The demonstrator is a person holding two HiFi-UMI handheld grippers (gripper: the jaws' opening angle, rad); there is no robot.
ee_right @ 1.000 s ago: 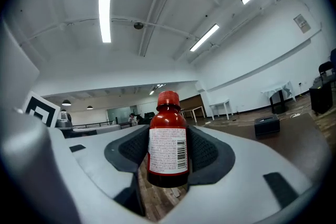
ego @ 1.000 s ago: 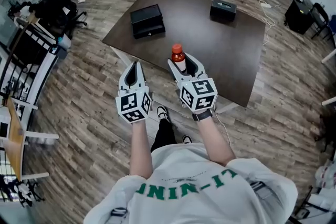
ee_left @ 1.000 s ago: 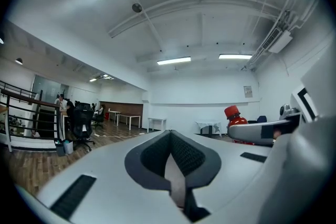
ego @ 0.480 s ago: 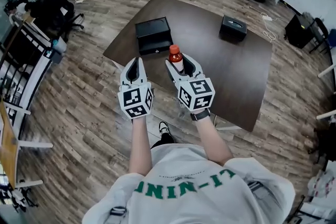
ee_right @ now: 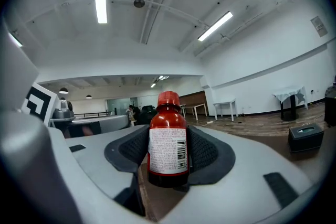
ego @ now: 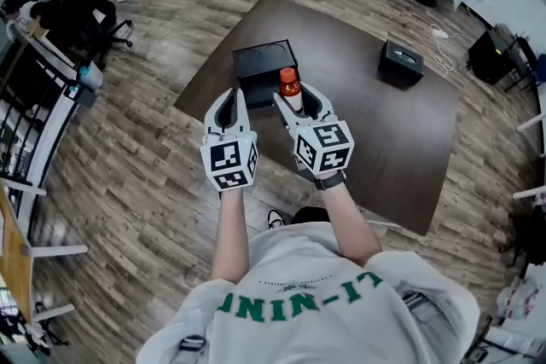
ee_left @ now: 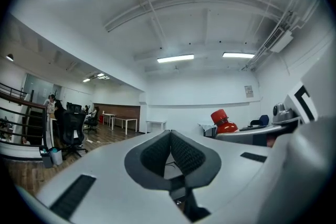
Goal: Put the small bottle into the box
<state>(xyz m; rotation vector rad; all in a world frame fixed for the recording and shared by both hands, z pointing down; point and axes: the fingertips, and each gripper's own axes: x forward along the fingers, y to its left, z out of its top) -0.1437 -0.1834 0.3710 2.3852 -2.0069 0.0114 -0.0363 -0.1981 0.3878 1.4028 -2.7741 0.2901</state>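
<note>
Holds the small bottle (ego: 290, 87) upright in the right gripper (ego: 299, 98), jaws clamped on its sides; hangs just short of the black box (ego: 256, 57), straight ahead on the tabletop (ego: 375, 124); shows left gripper (ego: 229, 103) jaws together, empty, alongside.

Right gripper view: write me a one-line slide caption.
Right tongs clamp the small bottle upright, red cap on, with a black box beyond at right.

The right gripper (ee_right: 169, 156) clamps a red-capped bottle (ee_right: 168, 136) upright between its 2 pads, label facing the camera. A black box (ee_right: 306, 137) sits on the table (ee_right: 265, 140) at right.
</note>
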